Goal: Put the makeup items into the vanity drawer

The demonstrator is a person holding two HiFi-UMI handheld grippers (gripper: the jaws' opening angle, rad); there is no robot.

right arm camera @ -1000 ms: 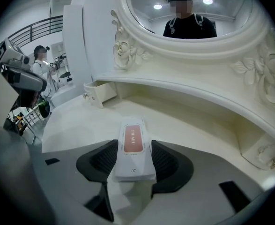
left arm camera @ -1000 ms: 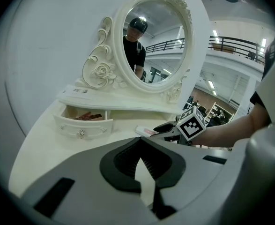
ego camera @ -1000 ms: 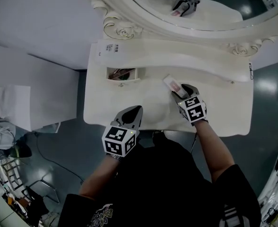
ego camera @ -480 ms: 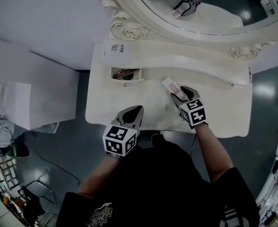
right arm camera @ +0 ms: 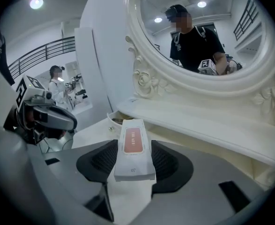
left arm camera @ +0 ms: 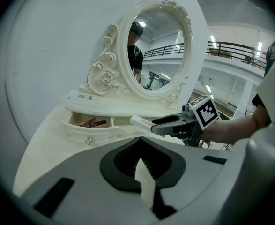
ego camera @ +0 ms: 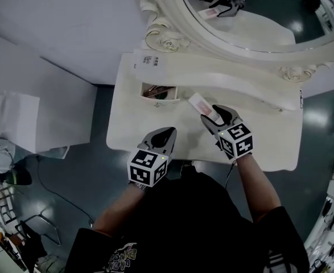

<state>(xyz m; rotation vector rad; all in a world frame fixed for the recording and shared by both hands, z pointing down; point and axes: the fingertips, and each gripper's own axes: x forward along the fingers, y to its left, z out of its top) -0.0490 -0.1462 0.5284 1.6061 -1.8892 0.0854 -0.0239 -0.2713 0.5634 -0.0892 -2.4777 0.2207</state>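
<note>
Grey-blue floor [ego camera: 70, 181] and white wall [ego camera: 53, 33] at left; cream counter [ego camera: 263, 135] under a carved oval mirror [ego camera: 269, 10], its small drawer [ego camera: 159, 99] open at the counter's left end with brownish items inside. Left tongs [ego camera: 167, 132] hover over the counter's front edge, pressed together with nothing between them, apart from the drawer. Just right of the drawer, a flat white box [ego camera: 198, 102] with a pink label is pinched at its near end in the right tongs [ego camera: 212, 116], held above the counter, far end toward the drawer.
</note>
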